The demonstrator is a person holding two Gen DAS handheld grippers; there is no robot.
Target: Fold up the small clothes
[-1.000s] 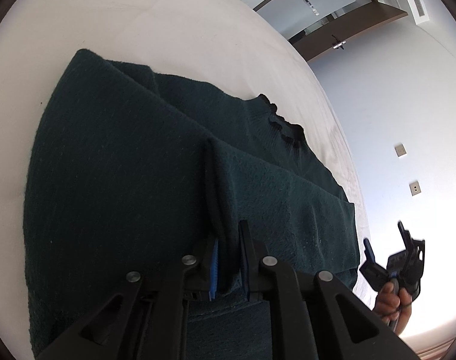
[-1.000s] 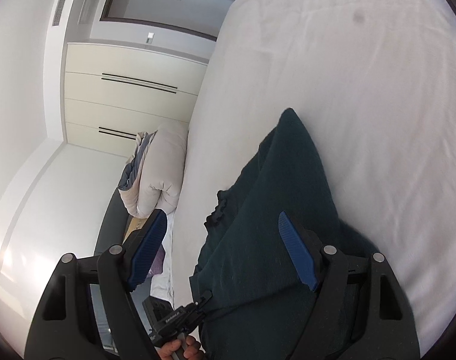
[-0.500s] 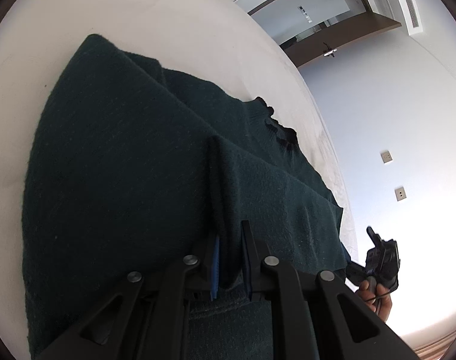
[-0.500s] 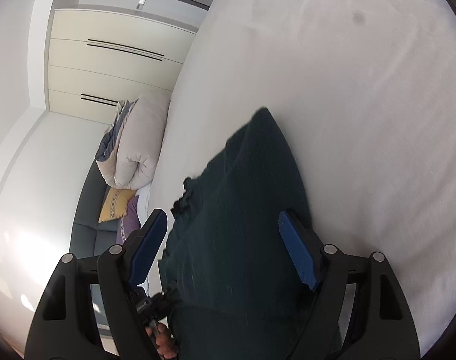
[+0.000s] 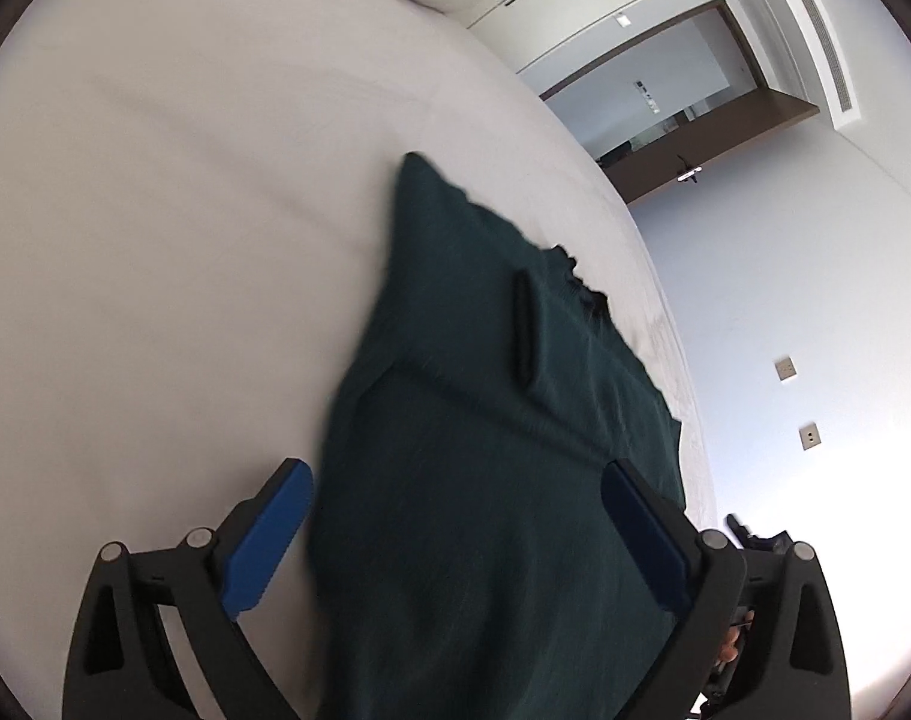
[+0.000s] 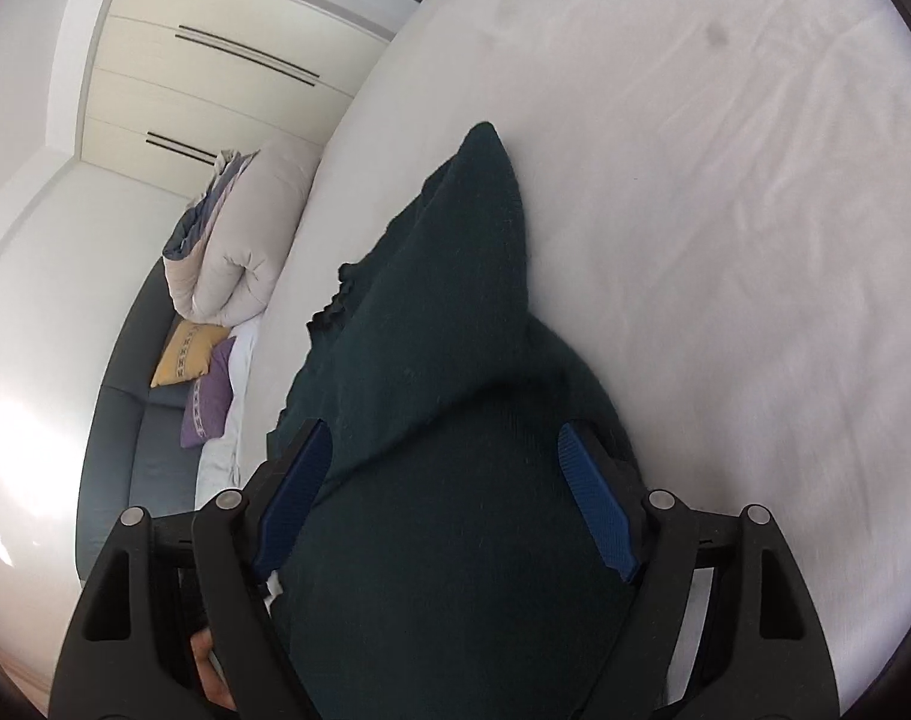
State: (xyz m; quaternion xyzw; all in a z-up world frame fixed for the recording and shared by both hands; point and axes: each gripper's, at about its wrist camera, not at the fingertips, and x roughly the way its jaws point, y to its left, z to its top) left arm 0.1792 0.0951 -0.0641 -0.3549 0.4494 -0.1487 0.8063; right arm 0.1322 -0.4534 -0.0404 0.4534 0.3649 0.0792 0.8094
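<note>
Dark green knitted garment [image 5: 491, 480] lies folded on a white bed [image 5: 173, 252], near the bed's edge on the side closest to both cameras. One folded corner points away across the sheet, and a frilled neckline [image 6: 335, 294] shows along its side towards the bed's rim. The left gripper [image 5: 455, 534] hangs over the near end of the garment with its blue pads [image 5: 263, 546] spreading apart; cloth lies below and between them, but neither pad presses on it. The right gripper [image 6: 443, 498] is also released, its blue pads wide on either side of the fabric without pinching it. Beyond the bed's edge sit a rolled duvet [image 6: 239, 240], a yellow cushion [image 6: 188, 354] and a purple cushion [image 6: 209, 399].
</note>
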